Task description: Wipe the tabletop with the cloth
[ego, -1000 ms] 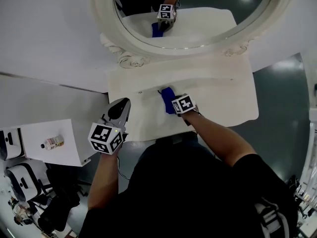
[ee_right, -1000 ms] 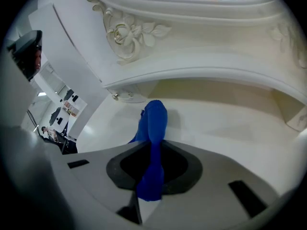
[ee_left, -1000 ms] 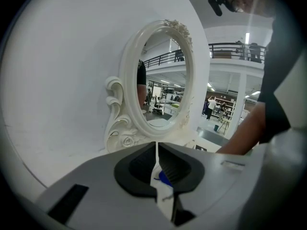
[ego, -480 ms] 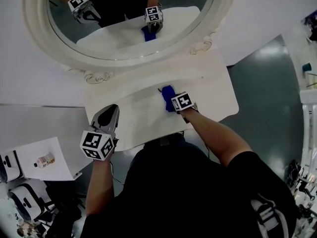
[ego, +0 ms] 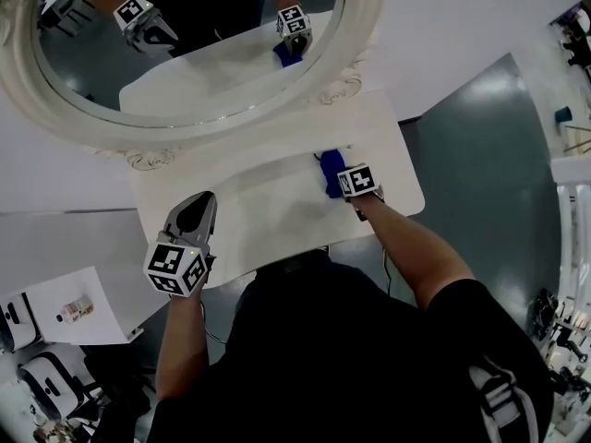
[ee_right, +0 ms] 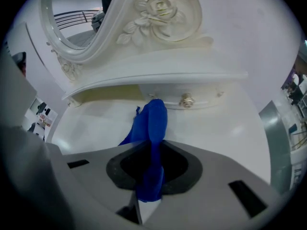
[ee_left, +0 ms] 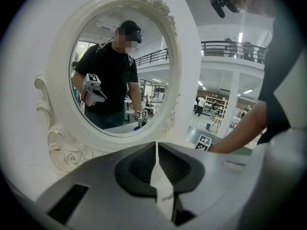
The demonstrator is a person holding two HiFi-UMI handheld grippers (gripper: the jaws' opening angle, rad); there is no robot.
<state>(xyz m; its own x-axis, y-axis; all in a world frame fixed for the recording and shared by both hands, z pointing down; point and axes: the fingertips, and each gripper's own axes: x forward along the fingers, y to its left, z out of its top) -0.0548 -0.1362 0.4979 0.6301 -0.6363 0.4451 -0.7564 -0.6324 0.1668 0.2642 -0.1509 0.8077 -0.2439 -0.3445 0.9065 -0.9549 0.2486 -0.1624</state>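
right gripper clamped on blue cloth | cloth's long axis runs straight out toward mirror, lying on white surface | left gripper closed, empty

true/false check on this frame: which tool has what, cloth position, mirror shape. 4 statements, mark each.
1. The right tool is shut on the blue cloth. True.
2. The left tool grips a second cloth. False: its jaws are together with nothing between them.
3. In the head view, the blue cloth lies toward the right end of the tabletop. True.
4. The mirror is rectangular with a plain frame. False: it is oval, in an ornate white frame with carved scrolls.
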